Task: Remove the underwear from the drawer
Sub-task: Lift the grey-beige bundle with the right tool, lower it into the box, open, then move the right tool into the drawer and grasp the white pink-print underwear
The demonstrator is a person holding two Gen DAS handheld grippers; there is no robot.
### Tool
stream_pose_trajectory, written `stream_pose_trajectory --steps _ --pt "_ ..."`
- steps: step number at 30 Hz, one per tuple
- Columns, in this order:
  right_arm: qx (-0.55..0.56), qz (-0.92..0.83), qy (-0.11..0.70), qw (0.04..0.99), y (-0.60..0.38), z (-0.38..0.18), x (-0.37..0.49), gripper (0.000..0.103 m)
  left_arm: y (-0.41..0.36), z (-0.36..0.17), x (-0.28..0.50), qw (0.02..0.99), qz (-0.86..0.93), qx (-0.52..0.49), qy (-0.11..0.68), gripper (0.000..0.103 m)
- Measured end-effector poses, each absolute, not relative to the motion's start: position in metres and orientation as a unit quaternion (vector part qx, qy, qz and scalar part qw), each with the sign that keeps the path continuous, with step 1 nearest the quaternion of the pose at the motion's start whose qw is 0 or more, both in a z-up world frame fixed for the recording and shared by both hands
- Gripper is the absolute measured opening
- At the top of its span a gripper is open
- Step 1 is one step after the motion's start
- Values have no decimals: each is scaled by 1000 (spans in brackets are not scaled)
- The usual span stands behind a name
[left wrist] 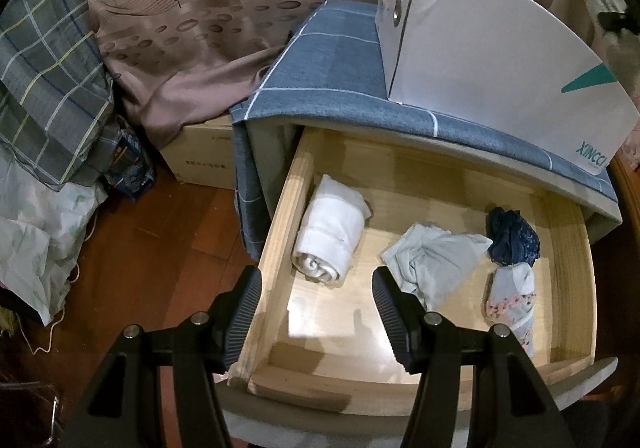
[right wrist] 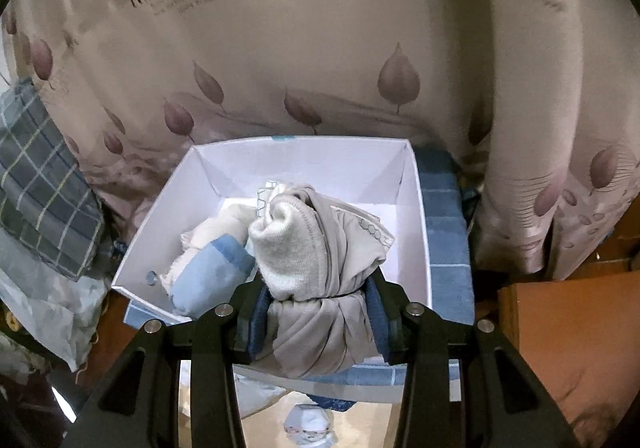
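The wooden drawer (left wrist: pixel 280 232) stands pulled out. Inside lie a rolled white piece (left wrist: pixel 330 234), a crumpled pale one (left wrist: pixel 436 260), a dark blue bundle (left wrist: pixel 512 238) and a floral-trimmed roll (left wrist: pixel 514 298). My left gripper (left wrist: pixel 316 322) hovers open over the drawer's front left corner, nothing between its pads. My right gripper (right wrist: pixel 318 318) is shut on a rolled grey-and-cream underwear bundle (right wrist: pixel 316 260), held above the near rim of a white box (right wrist: pixel 416 216). In the box rest a blue-and-white roll (right wrist: pixel 208 272) and a cream piece (right wrist: pixel 224 228).
The white box (left wrist: pixel 492 60) sits on the blue checked cloth (left wrist: pixel 328 64) covering the cabinet. A leaf-print curtain (right wrist: pixel 320 48) hangs behind. Plaid bedding (left wrist: pixel 44 88) and a plastic bag (left wrist: pixel 36 244) pile up at left, with a cardboard carton (left wrist: pixel 204 156) on the wooden floor.
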State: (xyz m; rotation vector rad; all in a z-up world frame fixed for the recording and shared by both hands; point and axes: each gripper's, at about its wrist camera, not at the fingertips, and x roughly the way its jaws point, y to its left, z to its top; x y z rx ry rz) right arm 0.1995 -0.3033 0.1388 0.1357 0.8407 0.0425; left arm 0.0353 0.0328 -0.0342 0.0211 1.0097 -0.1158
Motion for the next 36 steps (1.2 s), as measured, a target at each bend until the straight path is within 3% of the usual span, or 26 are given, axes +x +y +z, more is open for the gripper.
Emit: stream_pose_trajectory --steps 11,19,22,36 --pt "38 -2 472 881 -305 92 242 40 37 -35 37 873 -53 -2 485 59" --pt "43 -5 493 869 -309 73 245 46 39 -36 38 873 -52 -3 486 59" --pt "48 -5 490 871 -308 77 242 57 38 -36 37 872 -52 -2 486 59" --pt "41 72 470 879 -289 122 145 62 48 -37 38 870 -47 -26 491 59"
